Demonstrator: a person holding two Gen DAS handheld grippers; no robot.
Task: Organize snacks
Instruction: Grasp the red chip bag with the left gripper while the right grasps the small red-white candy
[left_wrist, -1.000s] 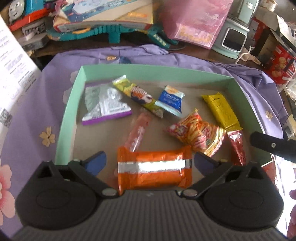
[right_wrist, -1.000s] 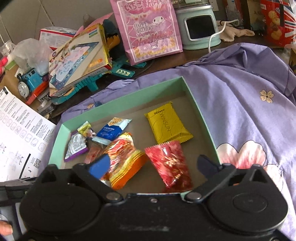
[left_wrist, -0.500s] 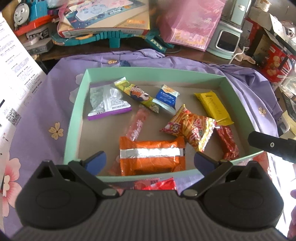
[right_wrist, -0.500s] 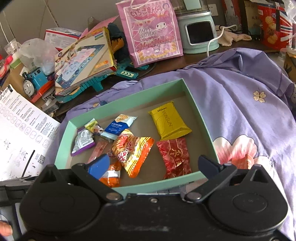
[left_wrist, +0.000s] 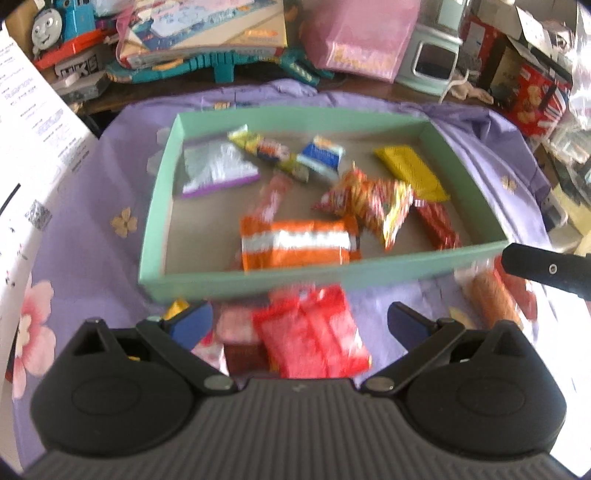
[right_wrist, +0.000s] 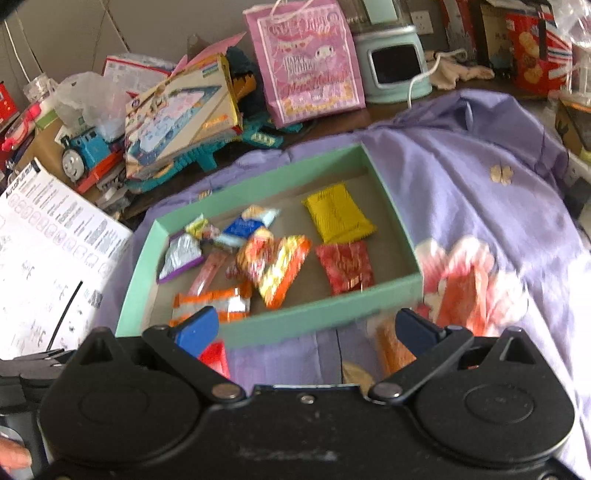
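Snacks: several wrapped packs inside the green tray (left_wrist: 465, 254); others lie loose on the purple cloth (left_wrist: 92, 192) in front of it.
Red pack (left_wrist: 314, 336): on cloth, between left gripper (left_wrist: 299, 321) jaws, untouched.
Left jaws: released.
Right gripper (right_wrist: 306, 325) jaws: released, empty.

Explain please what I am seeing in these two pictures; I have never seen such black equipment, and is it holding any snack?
There is no robot here. A person holds one two-finger tool in each hand, and a camera on each looks forward along its blue-tipped fingers. One picture comes from the left tool, the other from the right tool. Both are open and hold nothing. Ahead, on a purple flowered cloth, stands a green tray with several wrapped snacks, among them an orange packet and a yellow packet. More snacks lie on the cloth outside the tray, such as a red packet between the left tool's fingers.
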